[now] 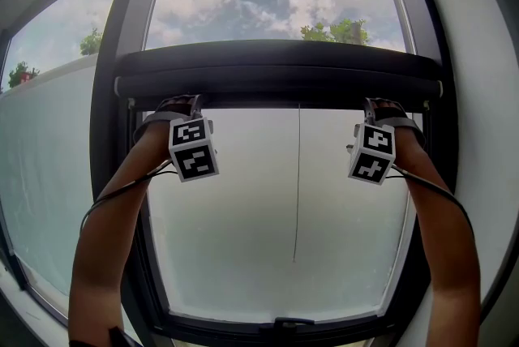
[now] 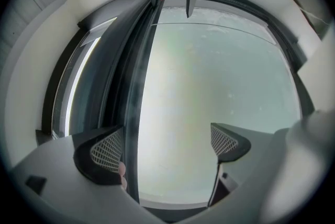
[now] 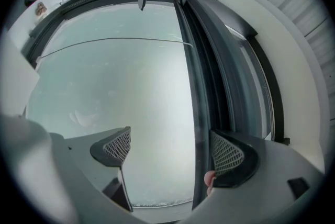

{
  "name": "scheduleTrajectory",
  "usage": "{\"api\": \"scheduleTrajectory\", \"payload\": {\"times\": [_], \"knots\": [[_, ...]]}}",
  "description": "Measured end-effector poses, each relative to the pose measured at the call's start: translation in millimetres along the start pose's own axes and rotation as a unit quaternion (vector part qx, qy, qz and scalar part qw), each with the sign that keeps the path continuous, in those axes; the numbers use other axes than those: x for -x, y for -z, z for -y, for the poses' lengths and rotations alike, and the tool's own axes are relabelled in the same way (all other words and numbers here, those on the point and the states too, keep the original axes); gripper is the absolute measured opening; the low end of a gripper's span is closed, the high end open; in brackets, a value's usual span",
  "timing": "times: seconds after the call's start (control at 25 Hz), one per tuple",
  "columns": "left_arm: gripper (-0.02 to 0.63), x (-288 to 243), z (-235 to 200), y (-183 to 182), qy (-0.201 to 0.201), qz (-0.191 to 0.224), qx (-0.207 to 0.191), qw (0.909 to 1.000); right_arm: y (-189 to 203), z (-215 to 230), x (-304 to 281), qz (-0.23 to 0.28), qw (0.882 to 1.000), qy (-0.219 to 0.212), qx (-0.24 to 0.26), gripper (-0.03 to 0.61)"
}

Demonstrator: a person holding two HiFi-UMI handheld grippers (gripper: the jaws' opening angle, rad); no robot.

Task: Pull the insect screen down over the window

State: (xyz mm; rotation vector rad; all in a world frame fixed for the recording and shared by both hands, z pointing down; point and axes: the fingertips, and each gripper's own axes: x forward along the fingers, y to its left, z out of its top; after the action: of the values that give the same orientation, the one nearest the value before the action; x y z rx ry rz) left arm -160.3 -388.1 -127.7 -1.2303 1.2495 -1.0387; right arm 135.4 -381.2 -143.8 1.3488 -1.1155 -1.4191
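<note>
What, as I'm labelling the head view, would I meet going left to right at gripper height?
side window pane → dark frame post → left gripper → hanging cord → right gripper → white wall

Left forearm [image 1: 113, 232] and right forearm [image 1: 444, 232], both bare, raised upward and forward, roughly parallel and well apart; the grippers are held level with each other, left marker cube [image 1: 193, 149] and right marker cube [image 1: 372, 152] turned toward the head; left gripper [image 2: 166, 145], jaws wide apart; right gripper [image 3: 172, 150], jaws likewise wide apart; a fingertip [image 2: 122, 170] shows beside the left gripper's outer pad.
</note>
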Motion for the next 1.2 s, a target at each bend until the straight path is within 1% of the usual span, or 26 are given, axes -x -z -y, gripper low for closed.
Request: {"api": "scheduleTrajectory", "payload": {"times": [0.28, 0.4, 0.52, 0.68, 0.76, 0.88, 1.08, 1.2], "knots": [[0.525, 8, 17, 3, 0.055, -0.007, -0.01, 0.9984, -2, -14, 10, -0.011, 0.998, -0.055, 0.006, 0.476], [0.524, 12, 28, 2, 0.067, 0.004, -0.006, 0.9977, -1, -26, 13, -0.005, 0.998, -0.056, 0.009, 0.476], [0.523, 14, 40, 3, 0.073, 0.003, -0.007, 0.9973, -1, -37, 15, -0.002, 0.998, -0.059, 0.006, 0.476], [0.522, 18, 57, 3, 0.094, 0.007, -0.003, 0.9956, -1, -53, 21, -0.004, 0.997, -0.078, 0.004, 0.476], [0.518, 22, 68, 3, 0.112, 0.007, 0.001, 0.9937, -1, -65, 26, -0.006, 0.995, -0.096, 0.006, 0.476], [0.5, 30, 90, 4, 0.152, 0.002, 0.013, 0.9883, 0, -88, 34, -0.013, 0.992, -0.128, 0.012, 0.474], [0.494, 33, 117, 5, 0.172, -0.015, -0.007, 0.985, 3, -113, 42, -0.012, 0.989, -0.146, 0.01, 0.474], [0.492, 39, 132, 8, 0.199, -0.007, 0.003, 0.98, -1, -128, 45, -0.009, 0.988, -0.156, 0.01, 0.474]]}}
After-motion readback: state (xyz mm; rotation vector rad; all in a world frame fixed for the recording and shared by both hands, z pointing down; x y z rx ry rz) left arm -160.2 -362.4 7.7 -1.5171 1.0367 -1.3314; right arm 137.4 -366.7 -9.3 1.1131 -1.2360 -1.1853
